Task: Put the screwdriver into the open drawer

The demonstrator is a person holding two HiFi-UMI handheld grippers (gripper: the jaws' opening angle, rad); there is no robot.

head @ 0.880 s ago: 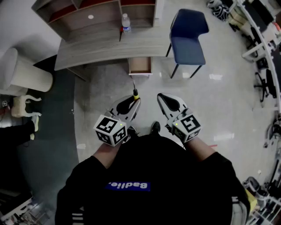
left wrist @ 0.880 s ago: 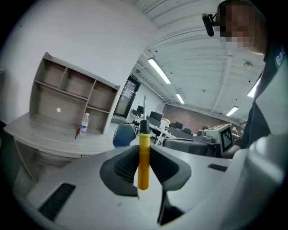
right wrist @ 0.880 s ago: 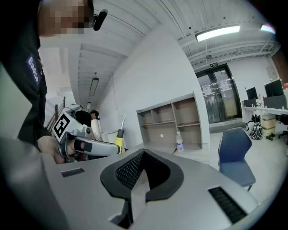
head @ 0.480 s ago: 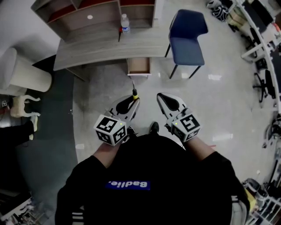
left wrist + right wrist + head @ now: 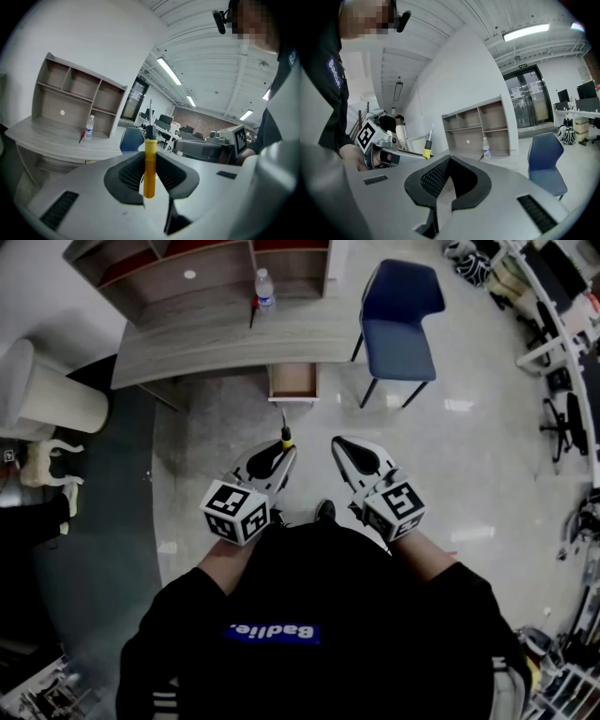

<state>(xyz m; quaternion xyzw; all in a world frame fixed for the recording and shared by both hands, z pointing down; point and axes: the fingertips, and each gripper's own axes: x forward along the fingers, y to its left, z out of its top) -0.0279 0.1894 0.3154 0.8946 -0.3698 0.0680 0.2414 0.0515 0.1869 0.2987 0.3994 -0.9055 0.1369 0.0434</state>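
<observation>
You stand well short of the worktop [image 5: 187, 343] and its open drawer [image 5: 293, 397], your right claw [image 5: 449, 164] together and empty, your left claw [image 5: 282, 454] clamped on the screwdriver [image 5: 149, 173], whose protruding shaft could strike the drawer front and twist loose.

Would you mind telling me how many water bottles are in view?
1. The water bottle stands upright on the desk, before the shelf unit; the cluttered far right may hide others.

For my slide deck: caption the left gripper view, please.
Left gripper clamps a yellow-handled screwdriver; grey wooden desk beyond.
</observation>
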